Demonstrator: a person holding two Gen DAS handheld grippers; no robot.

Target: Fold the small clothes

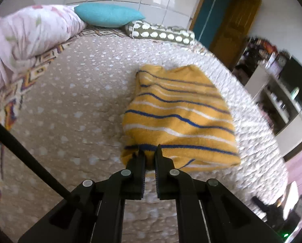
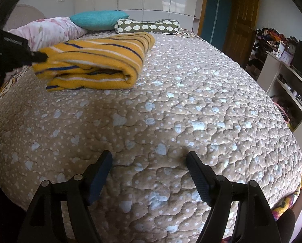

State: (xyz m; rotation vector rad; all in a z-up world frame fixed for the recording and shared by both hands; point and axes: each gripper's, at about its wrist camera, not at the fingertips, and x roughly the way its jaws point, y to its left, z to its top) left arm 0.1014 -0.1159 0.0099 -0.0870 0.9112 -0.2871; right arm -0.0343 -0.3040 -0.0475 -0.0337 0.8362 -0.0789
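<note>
I have the left gripper pinching the near edge of the yellow striped garment, which lies folded on the quilted bedspread; it looks soft, thick and light, so I judge a corner or hem the best hold. My right gripper hangs spread and empty, well apart from the garment, and the teal pillow and floral duvet beyond the garment leave it unobstructed.

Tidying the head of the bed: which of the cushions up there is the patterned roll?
The olive bolster with white blobs, rightmost; the teal pillow beside it is plain and flat, the pink floral quilt bulky.
</note>
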